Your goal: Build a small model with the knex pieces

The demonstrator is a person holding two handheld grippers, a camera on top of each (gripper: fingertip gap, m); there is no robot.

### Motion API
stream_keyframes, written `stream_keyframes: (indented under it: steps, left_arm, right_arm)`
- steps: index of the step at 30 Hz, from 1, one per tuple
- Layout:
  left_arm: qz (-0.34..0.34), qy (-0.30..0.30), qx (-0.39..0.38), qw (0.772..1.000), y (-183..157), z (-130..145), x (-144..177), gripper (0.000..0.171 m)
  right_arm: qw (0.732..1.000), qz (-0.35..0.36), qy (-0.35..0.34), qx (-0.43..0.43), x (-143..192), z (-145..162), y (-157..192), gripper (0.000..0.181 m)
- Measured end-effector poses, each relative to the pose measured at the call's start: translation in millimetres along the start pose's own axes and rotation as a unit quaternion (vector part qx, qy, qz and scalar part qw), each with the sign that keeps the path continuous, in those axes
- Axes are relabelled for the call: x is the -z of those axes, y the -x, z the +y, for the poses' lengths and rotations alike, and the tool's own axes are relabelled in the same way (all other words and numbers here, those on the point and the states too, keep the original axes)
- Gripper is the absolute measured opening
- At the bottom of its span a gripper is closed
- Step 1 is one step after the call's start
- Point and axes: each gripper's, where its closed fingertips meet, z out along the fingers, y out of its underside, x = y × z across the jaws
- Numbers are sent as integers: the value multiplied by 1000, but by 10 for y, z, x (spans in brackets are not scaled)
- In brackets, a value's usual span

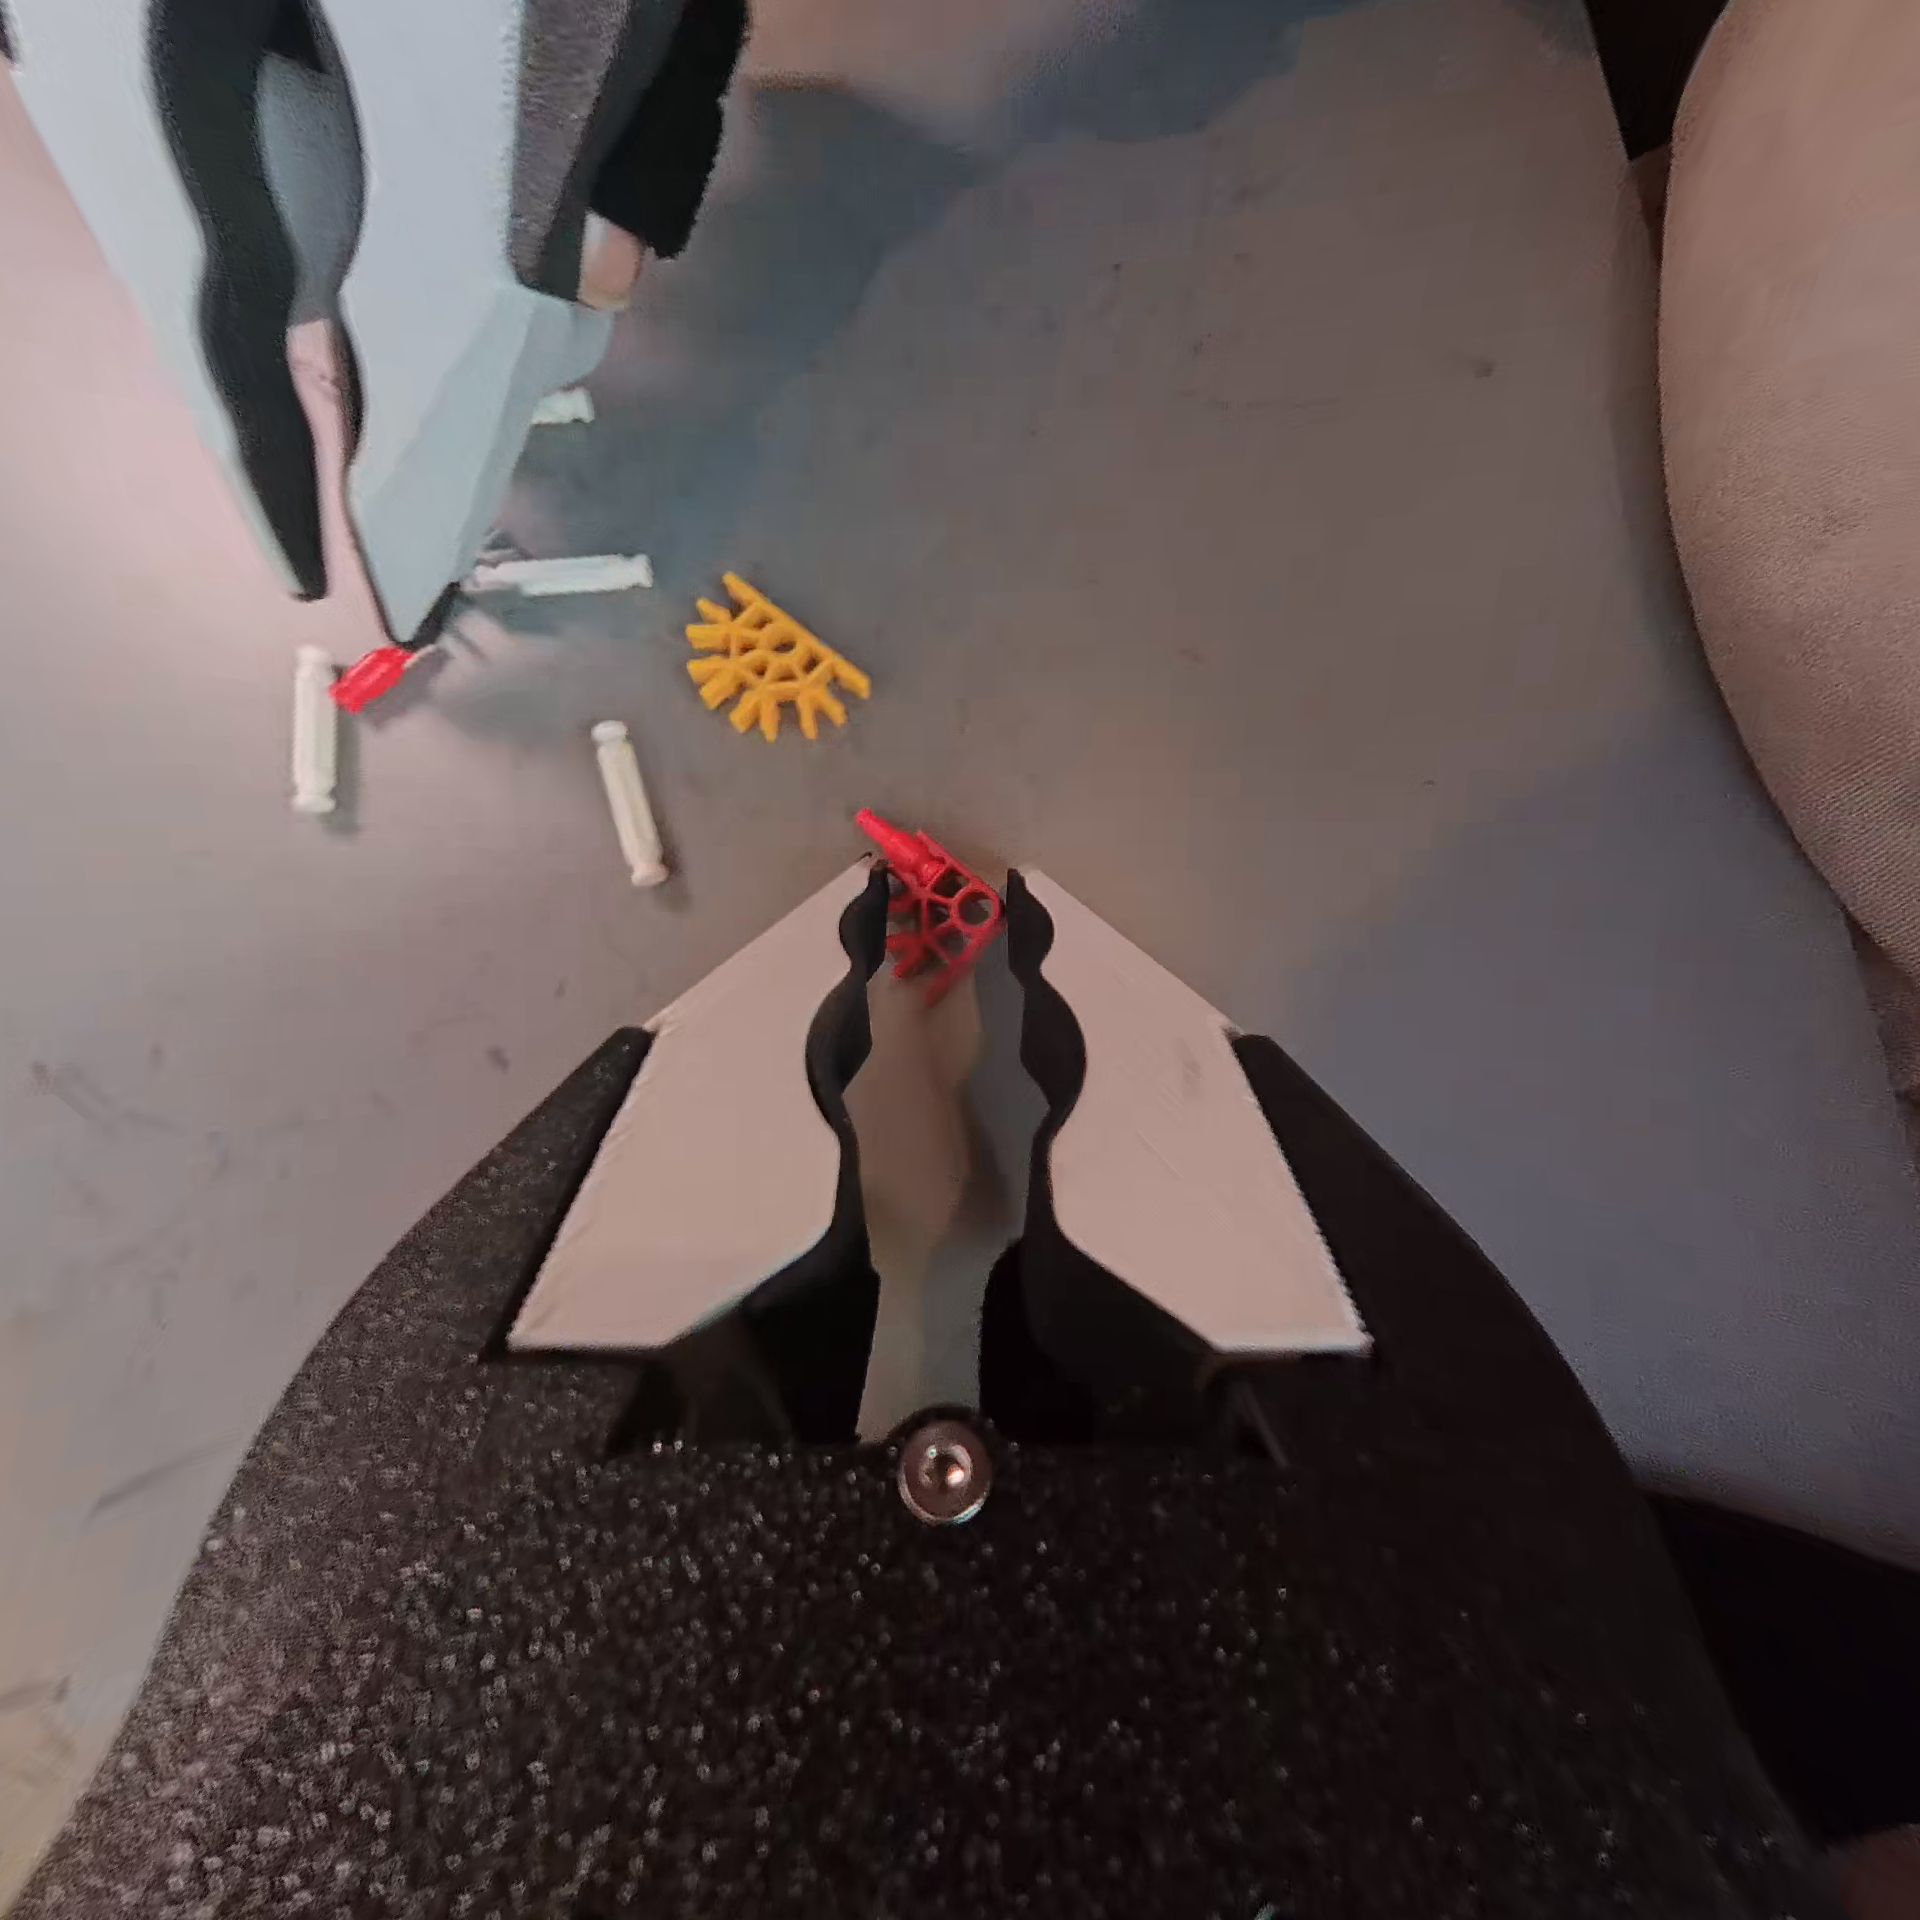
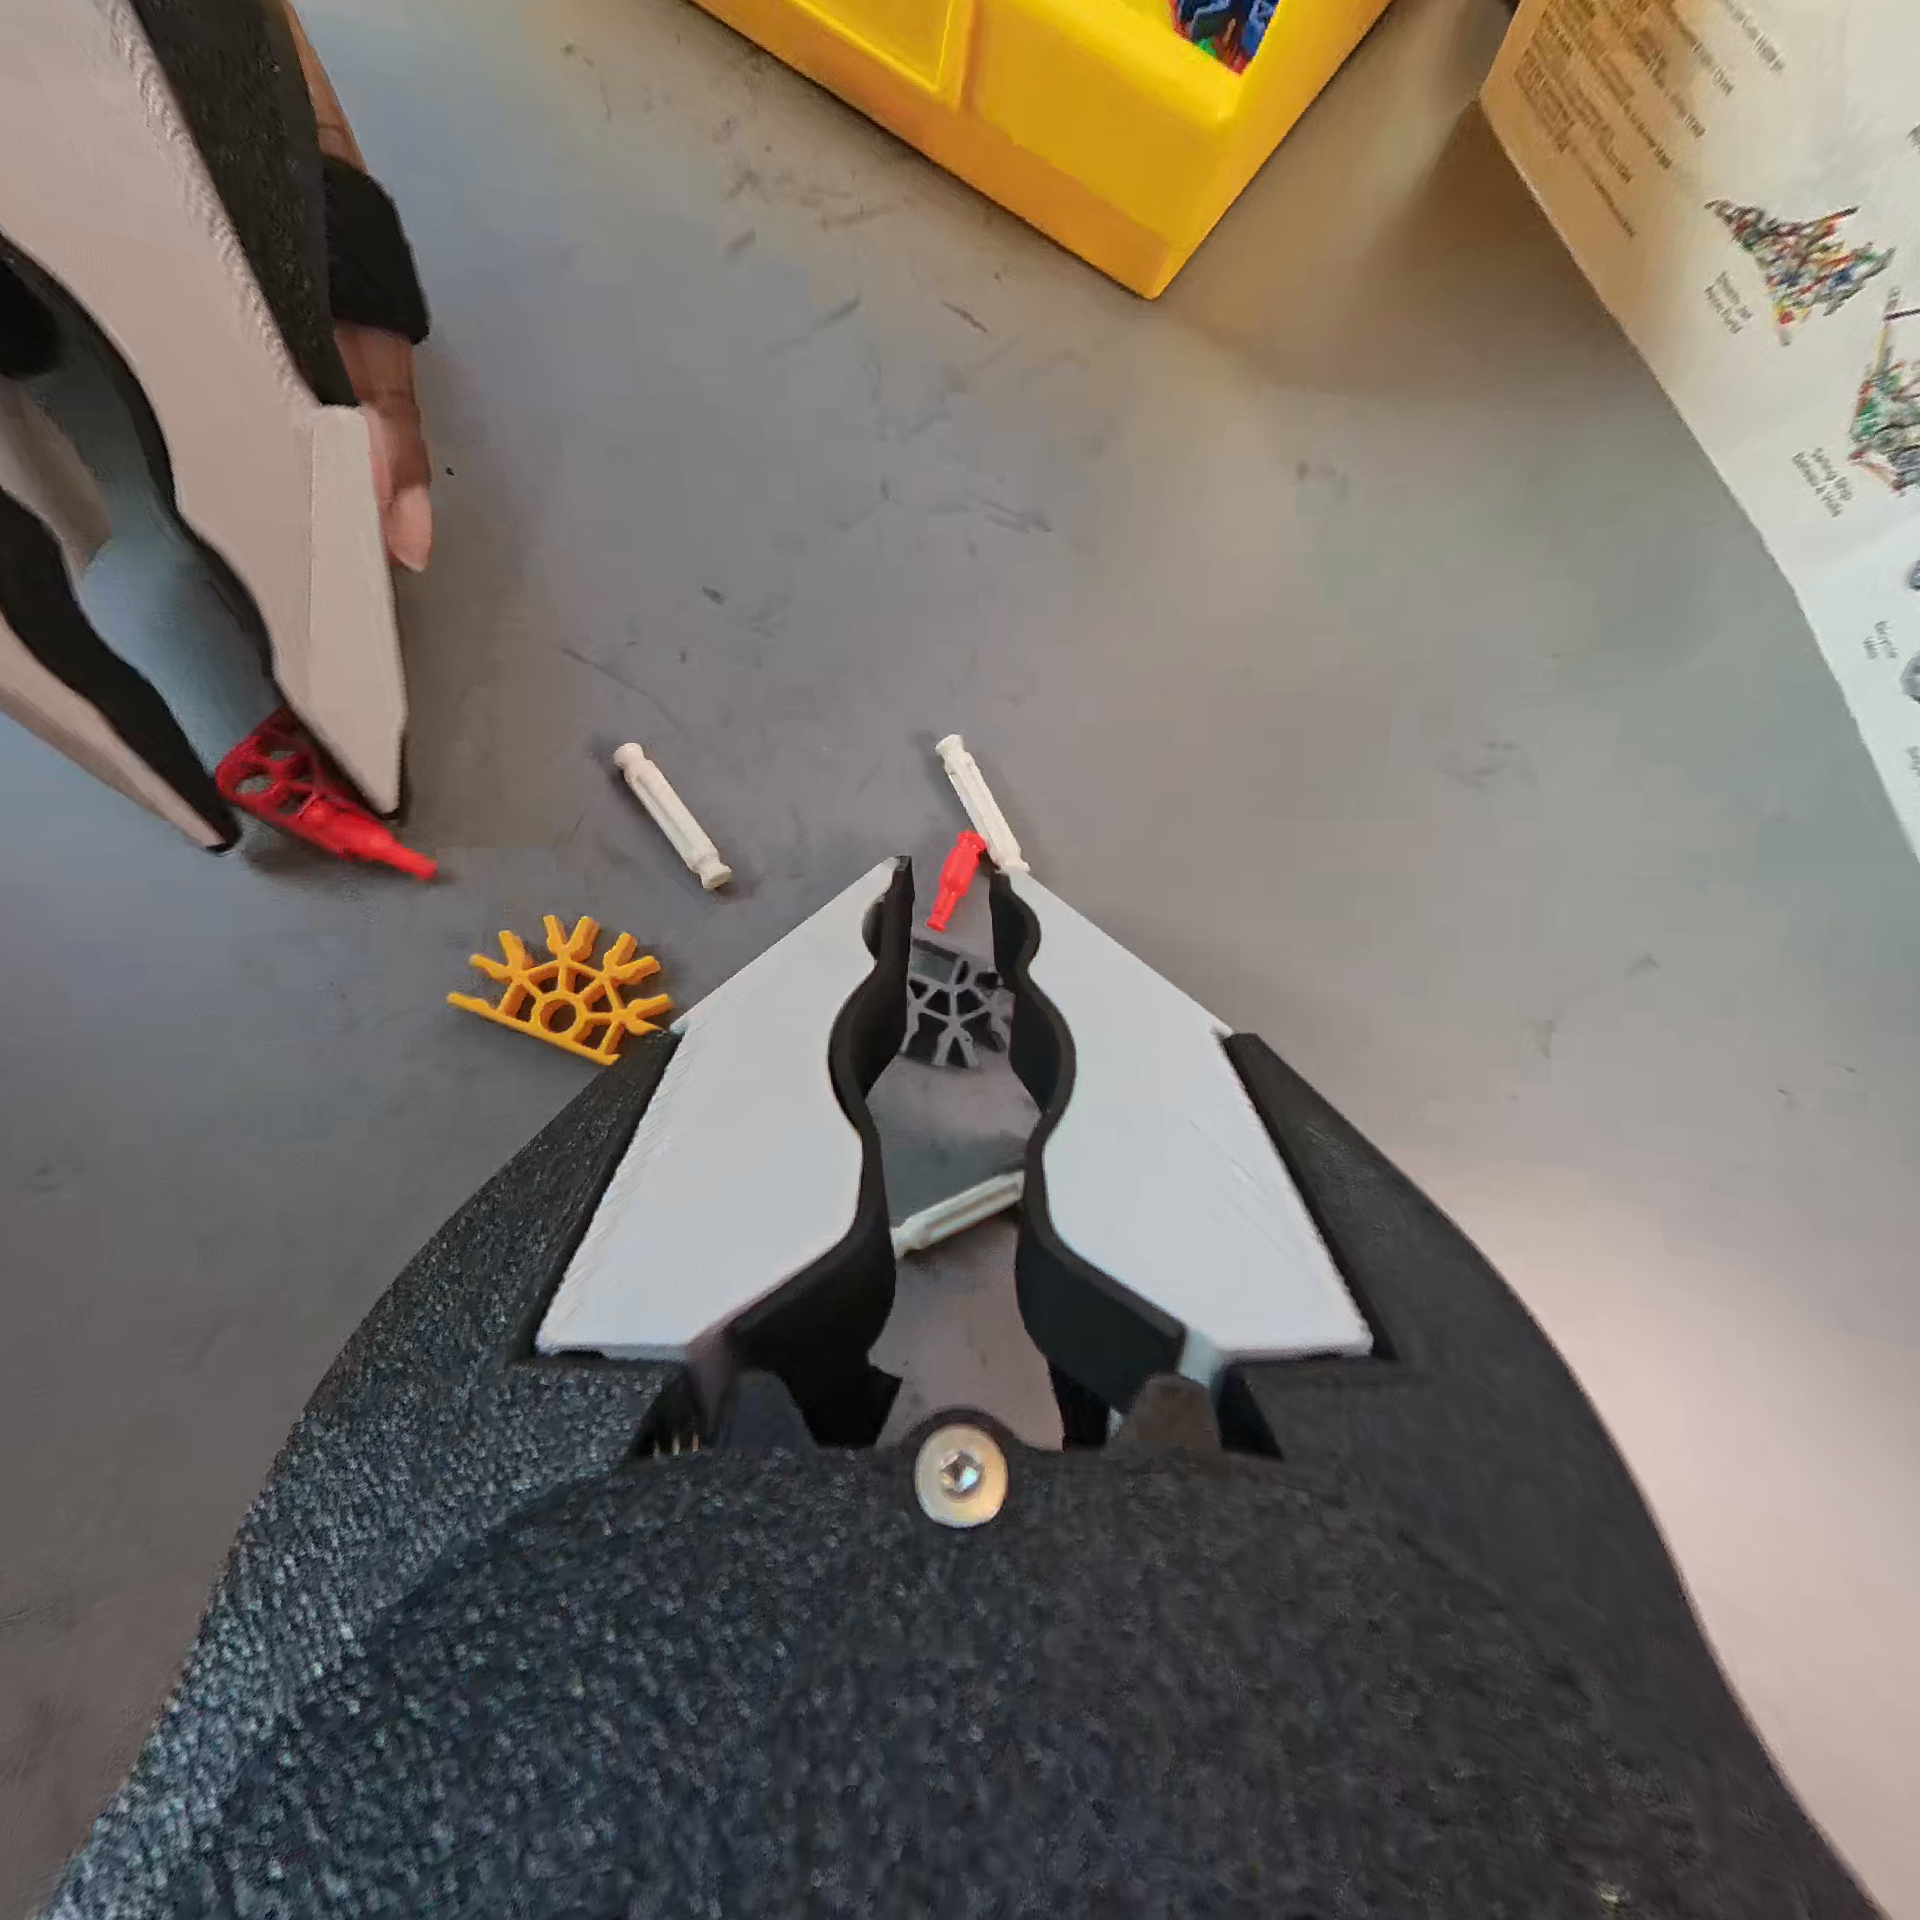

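The red connector (image 1: pixel 940 920), a short red rod plugged into it, sits clenched between the left gripper (image 1: pixel 943 883) tips. Beyond it lies the yellow connector (image 1: pixel 774 660). Left of that, the right gripper (image 2: pixel 951 878) loosely brackets a small red rod (image 2: pixel 956 878); grasp uncertain.

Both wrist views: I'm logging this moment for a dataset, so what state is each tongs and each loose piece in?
Left tongs: shut on the red connector, red rod plugged in.
Right tongs: open, tips around the small red rod, grip unclear.
Yellow connector: flat on the table, free.
Grey connector: lying between the right tongs' fingers.
White rods: lying loose.
Yellow bin: open-topped, pieces inside.
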Motion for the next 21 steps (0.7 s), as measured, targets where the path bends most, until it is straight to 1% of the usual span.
stream_keyframes:
  steps: [1,3,6,11,14,18,21]
  left_arm:
    - [-7,-4,7,1000,56,28,33,23]
    - [-24,-10,19,999,163,67,85,24]
    - [-57,-35,33,997,329,46,148,24]
    - [-120,-122,56,984,576,-194,337,22]
    - [-130,-158,65,977,588,-345,412,23]
    - [-128,-136,46,981,496,-379,278,36]
    - [-111,-115,53,986,405,-382,118,40]
  right_arm:
    - [1000,-15,19,-6,-33,13,37,11]
    - [999,-8,51,-11,-68,29,3,5]
    - [995,-13,95,4,-113,76,10,6]
    - [993,-38,115,-12,-127,75,17,5]
    - [993,-46,110,2,-131,67,26,3]
    - [995,-47,88,19,-98,16,45,3]
    - [995,-71,55,37,17,-88,133,3]
